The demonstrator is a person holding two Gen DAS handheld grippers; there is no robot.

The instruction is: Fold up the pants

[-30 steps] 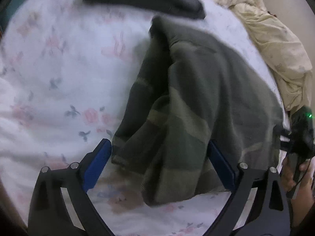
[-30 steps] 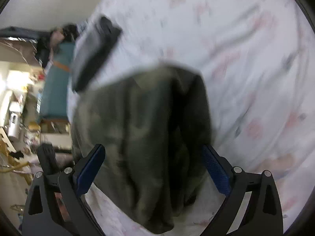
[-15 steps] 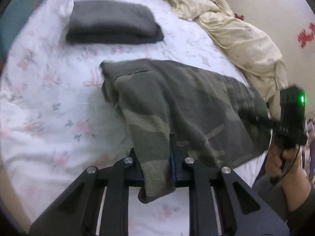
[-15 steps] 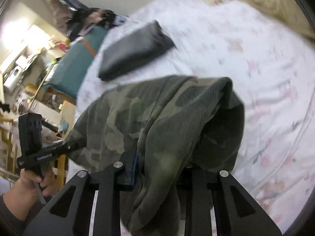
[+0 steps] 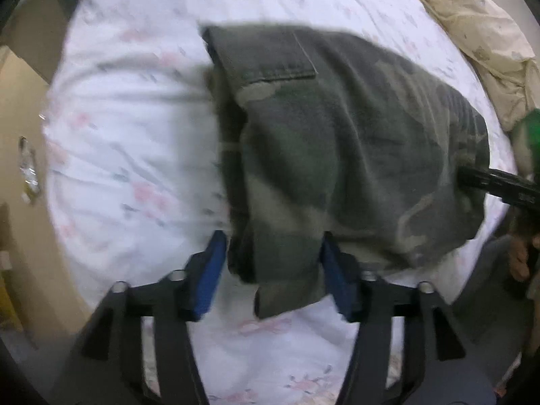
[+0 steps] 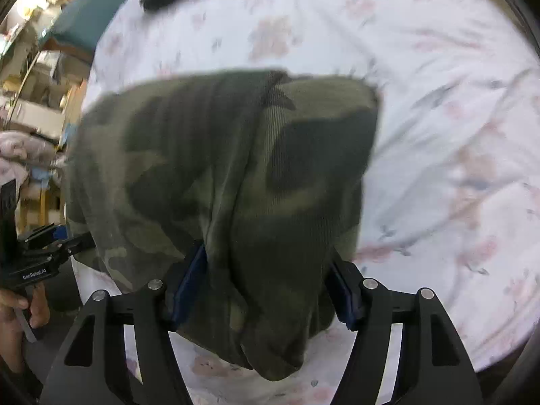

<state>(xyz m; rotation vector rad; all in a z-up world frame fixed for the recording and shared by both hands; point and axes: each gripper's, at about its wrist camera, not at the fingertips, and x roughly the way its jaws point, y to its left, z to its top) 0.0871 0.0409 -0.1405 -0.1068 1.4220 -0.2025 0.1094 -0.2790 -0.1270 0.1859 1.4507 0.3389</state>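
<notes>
My left gripper [image 5: 271, 266] and right gripper [image 6: 266, 281] both point steeply down, their jaws just reopening, parted around cloth.

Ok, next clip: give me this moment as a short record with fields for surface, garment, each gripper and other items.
surface: bed sheet, white with flowers
garment: camouflage pants, folded, lying on the sheet
left gripper: jaws just opening, pants edge between the pads, gap on one side
right gripper: jaws just opening, pants edge between the pads
other items: cream blanket at the far side
</notes>
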